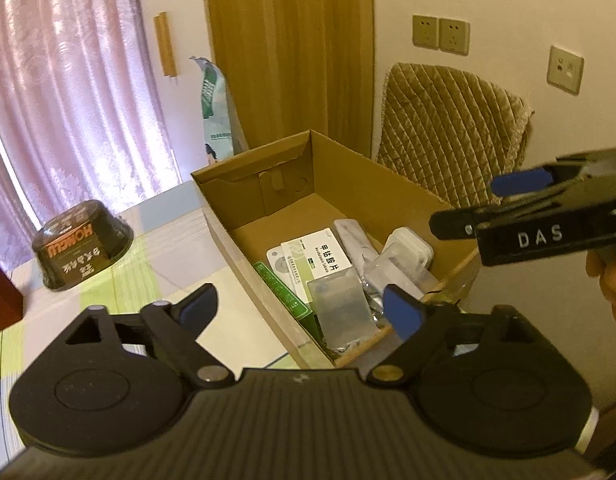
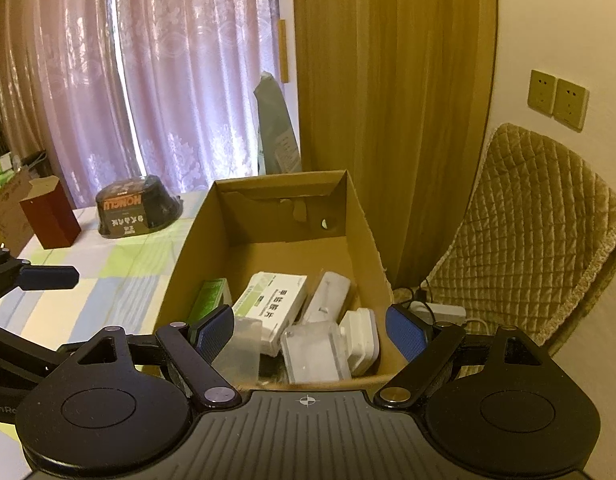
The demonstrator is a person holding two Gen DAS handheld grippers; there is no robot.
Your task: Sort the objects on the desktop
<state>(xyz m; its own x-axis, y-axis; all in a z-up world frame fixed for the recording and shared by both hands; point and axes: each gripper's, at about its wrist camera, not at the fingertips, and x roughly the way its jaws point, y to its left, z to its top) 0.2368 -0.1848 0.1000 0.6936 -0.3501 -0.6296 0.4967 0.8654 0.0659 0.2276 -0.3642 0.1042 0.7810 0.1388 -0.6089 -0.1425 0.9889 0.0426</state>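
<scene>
The box point(image 2: 362, 216) lies at 12 o'clock from the right gripper point(image 2: 308, 332), long axis running away, holding a white carton point(image 2: 275, 300), clear cases and white plastic pieces. The bowl point(image 1: 81, 246) sits at 10 o'clock of the left gripper point(image 1: 303, 312), nearer it. Both grippers gape, empty.

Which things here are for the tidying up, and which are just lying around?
For the tidying:
cardboard box
white medicine box inside it
clear plastic case inside it
black bowl and red box, not yet sorted

Just lying around:
curtains
chair cushion
wall sockets
</scene>
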